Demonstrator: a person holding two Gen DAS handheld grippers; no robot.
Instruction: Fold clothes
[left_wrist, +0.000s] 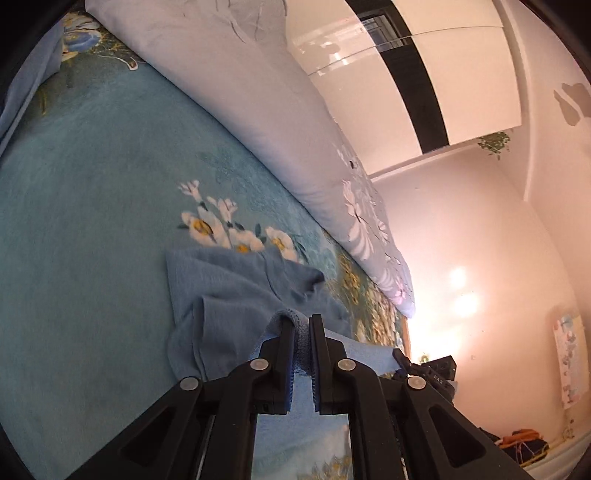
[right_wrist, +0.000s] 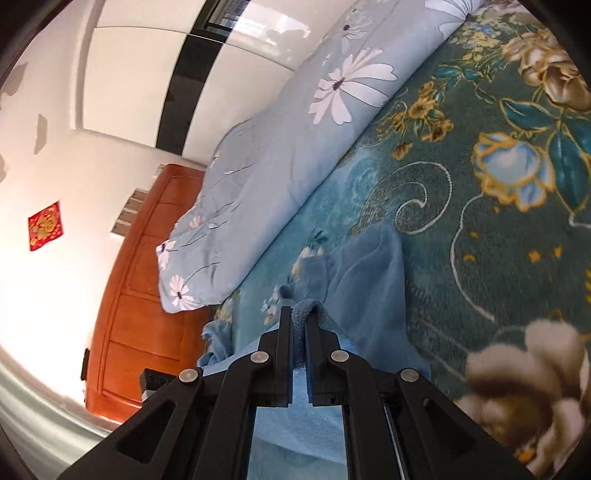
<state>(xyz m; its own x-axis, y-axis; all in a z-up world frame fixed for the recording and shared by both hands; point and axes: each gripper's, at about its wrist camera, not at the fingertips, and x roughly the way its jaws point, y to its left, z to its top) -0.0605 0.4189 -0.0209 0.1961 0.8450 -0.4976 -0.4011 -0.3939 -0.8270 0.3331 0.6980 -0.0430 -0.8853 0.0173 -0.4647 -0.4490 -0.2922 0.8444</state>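
A teal floral blanket (left_wrist: 92, 184) covers the bed, with a rolled pale-blue flowered duvet (left_wrist: 266, 110) lying along its far side. Beyond stand glossy white wardrobe doors (left_wrist: 472, 74) and pinkish walls; the right view shows an orange wooden headboard (right_wrist: 140, 280). The blue garment (left_wrist: 229, 295) lies crumpled on the blanket. The left hand-held gripper (left_wrist: 301, 321) and the right hand-held gripper (right_wrist: 298, 312) each clamp a ribbed edge of it.

Left gripper (left_wrist: 300, 321) and right gripper (right_wrist: 298, 314), both clamped tight.
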